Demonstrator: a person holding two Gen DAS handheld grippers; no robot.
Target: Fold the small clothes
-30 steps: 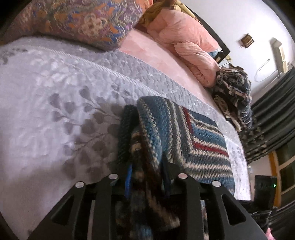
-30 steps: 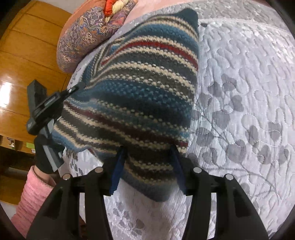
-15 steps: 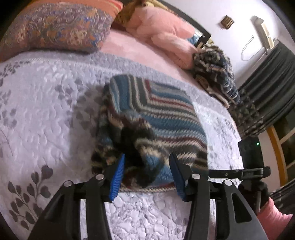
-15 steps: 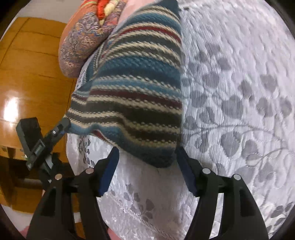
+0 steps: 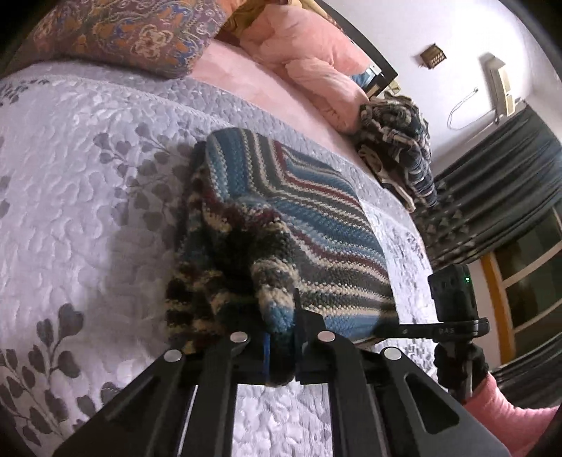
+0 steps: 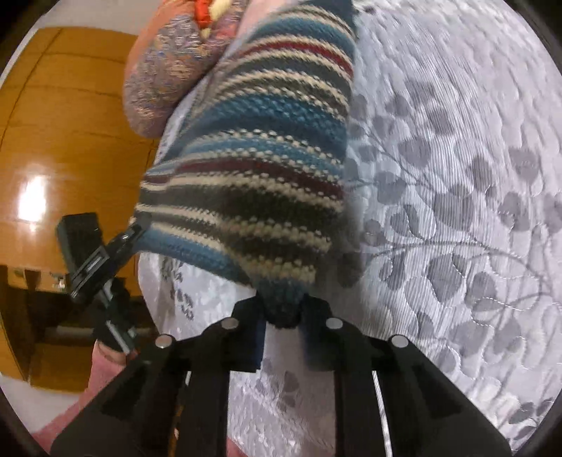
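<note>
A striped knit sweater (image 5: 309,225), folded at center frame on a grey leaf-quilted bedspread (image 5: 70,211), is pinched at its near corners by the left gripper (image 5: 281,346) and the right gripper (image 6: 282,318), a patterned pillow (image 5: 133,31) upper left.

Left wrist view: the only lettering is a row of small pale characters on the black arm of the right gripper (image 5: 453,330), just beside the near corner of the striped knit garment (image 5: 316,232); it appears to read "DAS", with a further faint mark to its left that is too small to make out. Right wrist view: a small label plate on the left gripper (image 6: 95,260) is blurred and illegible.
</note>
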